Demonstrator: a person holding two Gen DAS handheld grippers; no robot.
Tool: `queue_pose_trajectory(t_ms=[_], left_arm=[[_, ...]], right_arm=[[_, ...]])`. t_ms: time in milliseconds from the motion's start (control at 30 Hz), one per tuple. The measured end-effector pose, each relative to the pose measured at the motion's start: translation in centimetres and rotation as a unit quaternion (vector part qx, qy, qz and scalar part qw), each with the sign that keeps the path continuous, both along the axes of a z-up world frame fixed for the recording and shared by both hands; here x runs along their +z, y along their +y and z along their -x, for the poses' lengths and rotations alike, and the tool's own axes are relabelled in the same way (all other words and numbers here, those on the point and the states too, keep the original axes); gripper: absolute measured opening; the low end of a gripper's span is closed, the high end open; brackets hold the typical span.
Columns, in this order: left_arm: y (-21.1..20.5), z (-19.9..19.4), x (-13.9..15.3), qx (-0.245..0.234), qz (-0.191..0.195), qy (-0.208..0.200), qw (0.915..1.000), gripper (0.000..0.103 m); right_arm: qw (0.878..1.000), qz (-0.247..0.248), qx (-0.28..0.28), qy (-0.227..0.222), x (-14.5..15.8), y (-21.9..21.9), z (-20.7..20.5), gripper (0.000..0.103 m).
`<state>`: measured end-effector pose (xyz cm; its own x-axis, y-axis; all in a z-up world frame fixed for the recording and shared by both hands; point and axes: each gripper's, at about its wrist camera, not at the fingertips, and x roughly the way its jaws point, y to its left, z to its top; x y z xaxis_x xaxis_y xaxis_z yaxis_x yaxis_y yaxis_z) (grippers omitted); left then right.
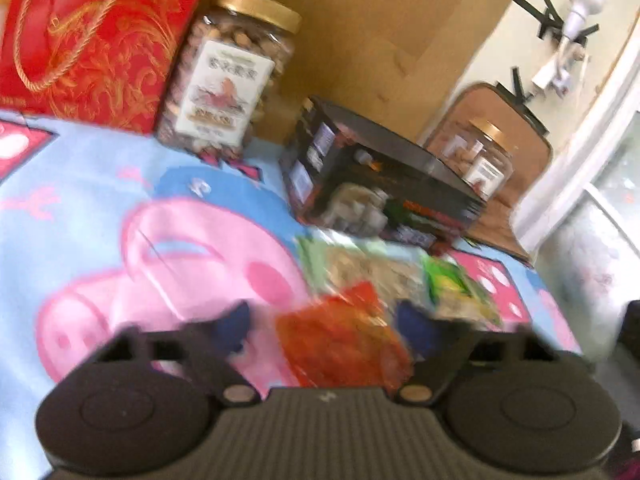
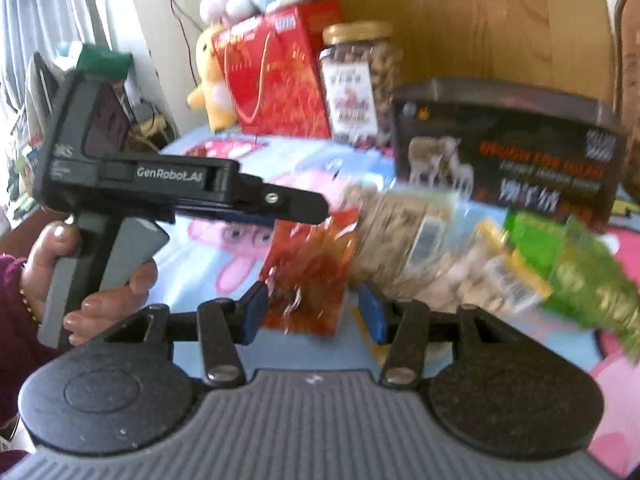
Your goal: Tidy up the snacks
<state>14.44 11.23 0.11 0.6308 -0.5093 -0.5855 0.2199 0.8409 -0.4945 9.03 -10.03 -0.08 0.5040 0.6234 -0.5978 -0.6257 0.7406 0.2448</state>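
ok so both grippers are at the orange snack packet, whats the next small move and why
Probably close the right gripper on the orange packet: the packet sits between its open jaws, pads not yet pressing. The left gripper also straddles it, open.

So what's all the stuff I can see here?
gift box: one, red with gold swirls, back left on the cloth
nut jar: one, clear with gold lid, beside the gift box
second jar: one, clear with gold lid, behind the black box
black box: one, black with orange writing, mid table
orange packet: one, see-through orange, in front of both grippers
snack bags: several, tan, yellow, green, blurred, right of the packet
plush toys: yellow one plus pink-white ones, back left
cloth: one, blue with pink pig
hand: one, holding the left gripper
left gripper: fingers open
right gripper: fingers open
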Motion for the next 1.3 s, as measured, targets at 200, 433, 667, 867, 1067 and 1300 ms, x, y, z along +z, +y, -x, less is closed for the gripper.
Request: queue_pose_trajectory(t_ms=[200, 433, 667, 867, 1067, 1300], left_arm=[[0.2, 4.4, -0.6, 0.002, 0.016, 0.017, 0.9997, 0.026], [-0.3, 9.5, -0.5, -0.020, 0.023, 0.024, 0.9992, 0.025], [0.3, 8.7, 2.3, 0.017, -0.007, -0.032, 0.9993, 0.056], [-0.9, 3.4, 0.8, 0.001, -0.025, 0.015, 0.9996, 0.050], [-2.6, 5.8, 0.2, -0.020, -0.052, 0.015, 0.9984, 0.014], [-1.5, 8.1, 0.5, -0.024, -0.012, 0.028, 0.9992, 0.045]], right_arm=[[1.000, 0.013, 0.005, -0.008, 0.0, 0.0, 2.6, 0.055], [0.999, -0.003, -0.035, -0.020, -0.2, -2.6, 5.0, 0.056], [0.999, -0.004, -0.034, -0.034, -0.2, -3.3, 7.8, 0.069], [0.997, 0.041, -0.030, -0.056, -0.5, -0.8, 8.4, 0.073], [0.987, 0.101, -0.056, -0.107, -0.9, -0.1, 8.2, 0.063], [0.989, 0.071, -0.096, -0.091, -0.6, -3.0, 7.5, 0.063]])
